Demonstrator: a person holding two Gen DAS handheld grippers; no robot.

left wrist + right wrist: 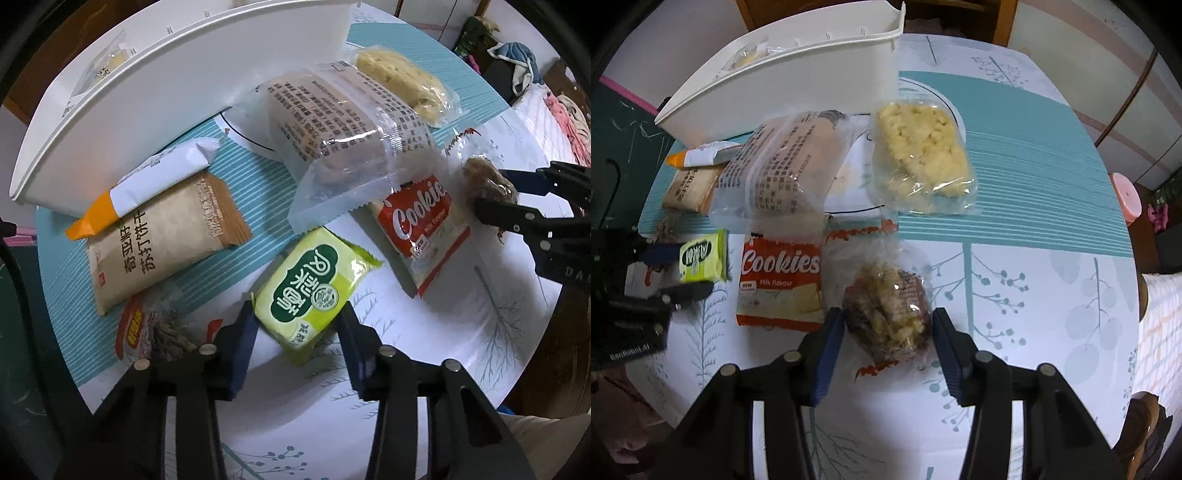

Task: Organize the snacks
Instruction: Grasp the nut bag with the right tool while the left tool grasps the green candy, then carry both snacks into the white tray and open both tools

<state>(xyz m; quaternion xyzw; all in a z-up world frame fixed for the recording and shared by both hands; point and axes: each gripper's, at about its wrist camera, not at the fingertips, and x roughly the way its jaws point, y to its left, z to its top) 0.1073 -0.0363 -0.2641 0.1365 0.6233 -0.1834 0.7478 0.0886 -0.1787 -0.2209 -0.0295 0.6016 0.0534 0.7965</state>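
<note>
Two blue pads of left gripper (297, 325) pinch green snack packet (314, 291) on tablecloth (424, 369), below white bin (155, 110). Right wrist view: right gripper (888, 332) half-wide, straddling brown cake packet (886, 314) beside Cookies pack (779, 284); pad contact unclear.

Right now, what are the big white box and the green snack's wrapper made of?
The white box looks like hard plastic: smooth, matte, with thin moulded walls and a rolled rim. The green snack's wrapper looks like thin printed plastic film: slightly shiny, crinkled, with a zigzag sealed end. Foil lining can't be ruled out.
</note>
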